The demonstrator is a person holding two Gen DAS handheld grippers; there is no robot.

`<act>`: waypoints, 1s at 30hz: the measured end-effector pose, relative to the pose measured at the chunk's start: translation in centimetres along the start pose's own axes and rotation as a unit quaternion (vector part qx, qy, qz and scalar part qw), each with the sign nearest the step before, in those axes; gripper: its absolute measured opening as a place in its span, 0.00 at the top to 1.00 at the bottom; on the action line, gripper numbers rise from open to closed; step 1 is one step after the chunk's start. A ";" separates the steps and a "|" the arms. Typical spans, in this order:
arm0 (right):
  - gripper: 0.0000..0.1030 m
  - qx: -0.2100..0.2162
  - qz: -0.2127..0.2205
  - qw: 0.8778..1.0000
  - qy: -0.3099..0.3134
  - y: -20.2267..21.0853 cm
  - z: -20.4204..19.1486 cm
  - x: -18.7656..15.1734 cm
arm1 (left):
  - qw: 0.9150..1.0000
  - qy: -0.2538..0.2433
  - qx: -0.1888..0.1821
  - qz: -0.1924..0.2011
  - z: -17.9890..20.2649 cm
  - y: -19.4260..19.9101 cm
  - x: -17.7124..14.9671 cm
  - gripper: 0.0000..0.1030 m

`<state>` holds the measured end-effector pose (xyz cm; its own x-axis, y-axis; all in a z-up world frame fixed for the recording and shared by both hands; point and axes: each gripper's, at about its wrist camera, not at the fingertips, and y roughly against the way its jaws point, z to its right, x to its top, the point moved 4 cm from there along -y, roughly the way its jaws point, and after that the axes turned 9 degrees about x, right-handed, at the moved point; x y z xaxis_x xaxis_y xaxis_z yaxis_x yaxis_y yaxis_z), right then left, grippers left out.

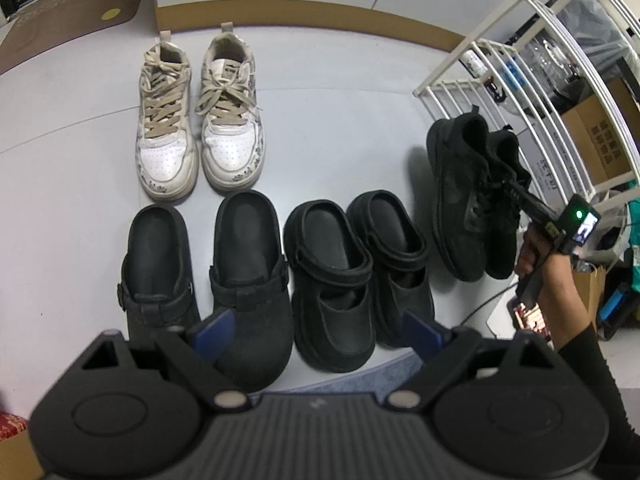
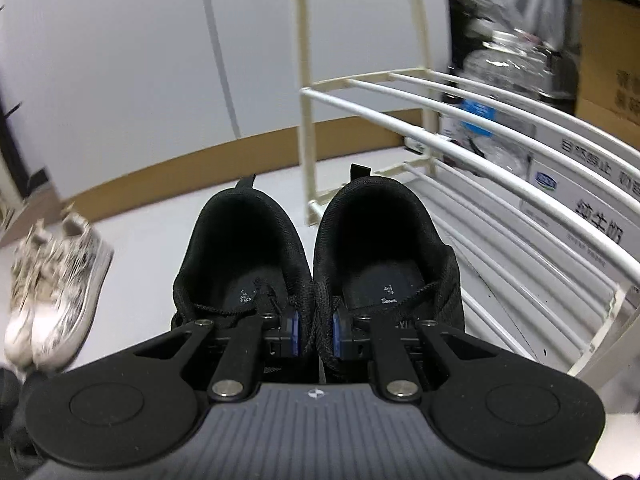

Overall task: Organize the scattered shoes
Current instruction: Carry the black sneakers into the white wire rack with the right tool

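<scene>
Right hand-held gripper (image 2: 314,334) pinches the pair of black sneakers (image 2: 316,264) together by their inner collars, blue pads (image 2: 295,330) pressed on the fabric. The pair hangs above the grey floor (image 1: 340,112), heels at 12 o'clock in the right wrist view, just beside the white wire shoe rack (image 2: 460,128) at 2 o'clock. Left hand-held gripper (image 1: 316,330) is spread wide and holds nothing — it hovers over two pairs of black clogs (image 1: 276,272) set side by side. The white sneakers (image 1: 200,116) stand paired at 11 o'clock in the left wrist view. A sleeved arm (image 1: 572,312) shows at 3 o'clock.
</scene>
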<state>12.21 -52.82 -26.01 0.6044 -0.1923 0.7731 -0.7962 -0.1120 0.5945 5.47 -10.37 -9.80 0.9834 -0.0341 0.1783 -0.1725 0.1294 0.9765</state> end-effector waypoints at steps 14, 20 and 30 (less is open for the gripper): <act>0.84 -0.135 0.049 0.986 -0.088 -2.6 4.4 2.9 | 1.000 0.002 -0.005 -0.002 0.0 0.0 0.1 0.10; 0.84 -0.175 0.070 0.975 -0.117 -3.4 5.8 3.7 | 1.000 0.002 -0.006 0.000 0.0 0.3 0.0 0.10; 0.84 -0.235 0.100 0.954 -0.155 -4.3 7.2 4.6 | 1.000 0.007 -0.014 -0.004 0.0 0.4 0.1 0.10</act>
<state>18.21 -60.25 -26.62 0.3460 -0.4519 0.8222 -0.7498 0.3935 0.5319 5.49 -10.28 -9.39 0.9854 -0.0217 0.1687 -0.1633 0.1568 0.9740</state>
